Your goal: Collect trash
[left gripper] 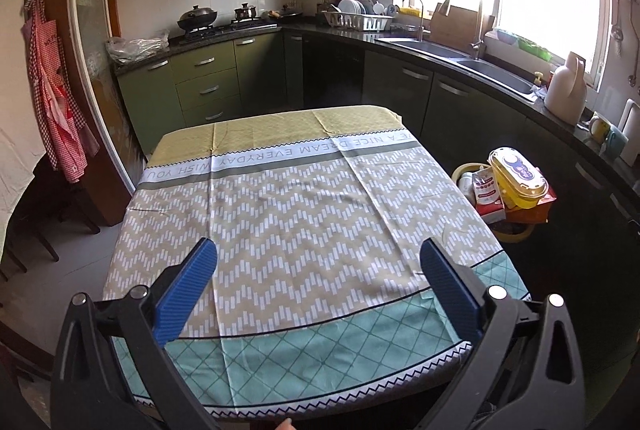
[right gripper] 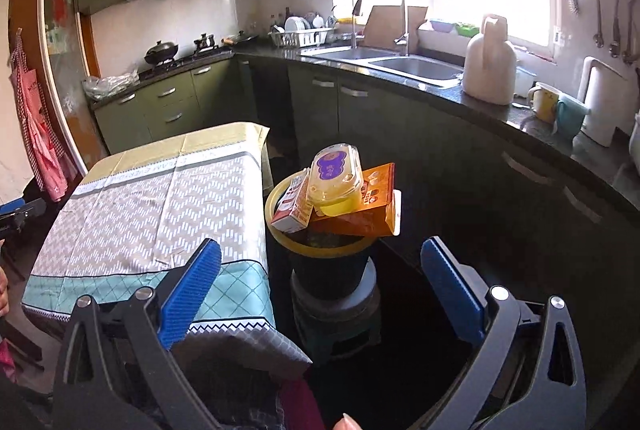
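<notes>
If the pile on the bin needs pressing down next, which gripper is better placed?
Probably the right gripper: open, and facing the trash bin with its overflowing clear container. The left gripper, also open, faces the table.

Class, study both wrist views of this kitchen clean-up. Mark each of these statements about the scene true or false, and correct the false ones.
1. Both the left gripper and the right gripper are open and hold nothing. True.
2. The yellow-rimmed bin is empty. False: it is piled with packaging above its rim.
3. A clear plastic tub lies on top of the orange box. True.
4. Trash is scattered over the tablecloth. False: no trash shows on it.
5. The bin stands on the table. False: it stands on a stool beside the table.
</notes>
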Demonstrator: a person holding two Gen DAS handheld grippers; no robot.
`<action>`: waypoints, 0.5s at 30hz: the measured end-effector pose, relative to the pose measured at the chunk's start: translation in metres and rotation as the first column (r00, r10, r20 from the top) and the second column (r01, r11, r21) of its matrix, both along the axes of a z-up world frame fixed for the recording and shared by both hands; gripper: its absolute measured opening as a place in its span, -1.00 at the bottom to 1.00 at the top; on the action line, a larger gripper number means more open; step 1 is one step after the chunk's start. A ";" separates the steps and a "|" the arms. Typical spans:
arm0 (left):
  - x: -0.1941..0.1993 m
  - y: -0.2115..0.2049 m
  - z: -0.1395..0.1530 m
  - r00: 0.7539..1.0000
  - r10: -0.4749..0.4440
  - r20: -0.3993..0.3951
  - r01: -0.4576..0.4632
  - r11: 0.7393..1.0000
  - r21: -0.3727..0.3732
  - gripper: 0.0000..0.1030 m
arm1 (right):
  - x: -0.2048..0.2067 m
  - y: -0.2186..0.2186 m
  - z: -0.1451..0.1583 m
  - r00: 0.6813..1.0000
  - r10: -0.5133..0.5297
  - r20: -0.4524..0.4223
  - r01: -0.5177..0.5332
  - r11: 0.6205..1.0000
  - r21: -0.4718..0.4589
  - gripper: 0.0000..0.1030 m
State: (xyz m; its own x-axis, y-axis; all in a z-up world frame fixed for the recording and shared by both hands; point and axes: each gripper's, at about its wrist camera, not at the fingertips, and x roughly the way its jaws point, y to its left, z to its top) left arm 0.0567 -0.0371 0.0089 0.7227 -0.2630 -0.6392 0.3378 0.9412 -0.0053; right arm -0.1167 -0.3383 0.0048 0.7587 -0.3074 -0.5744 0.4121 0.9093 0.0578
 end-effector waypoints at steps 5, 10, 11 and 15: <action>-0.023 0.009 0.006 1.000 -0.006 0.015 0.007 1.000 -0.026 0.88 | -0.019 0.024 0.017 0.996 -0.045 0.077 0.052 0.994 -0.095 0.92; -0.038 0.017 0.012 0.999 0.004 0.048 -0.003 1.000 -0.027 0.88 | -0.024 0.044 0.028 0.995 -0.014 0.101 0.027 0.991 -0.131 0.92; -0.039 0.019 0.013 0.999 0.007 0.052 -0.006 1.000 -0.026 0.88 | -0.024 0.047 0.029 0.995 -0.009 0.100 0.022 0.990 -0.136 0.92; -0.041 0.024 0.015 0.998 0.022 0.060 -0.020 0.999 -0.027 0.88 | -0.022 0.055 0.031 0.995 0.011 0.097 0.004 0.989 -0.150 0.92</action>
State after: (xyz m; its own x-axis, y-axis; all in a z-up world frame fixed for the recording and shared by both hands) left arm 0.0156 -0.0134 0.0236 0.7654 -0.2633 -0.5872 0.3183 0.9479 -0.0101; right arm -0.1388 -0.2831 0.0357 0.8102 -0.3814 -0.4451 0.4077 0.9122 -0.0396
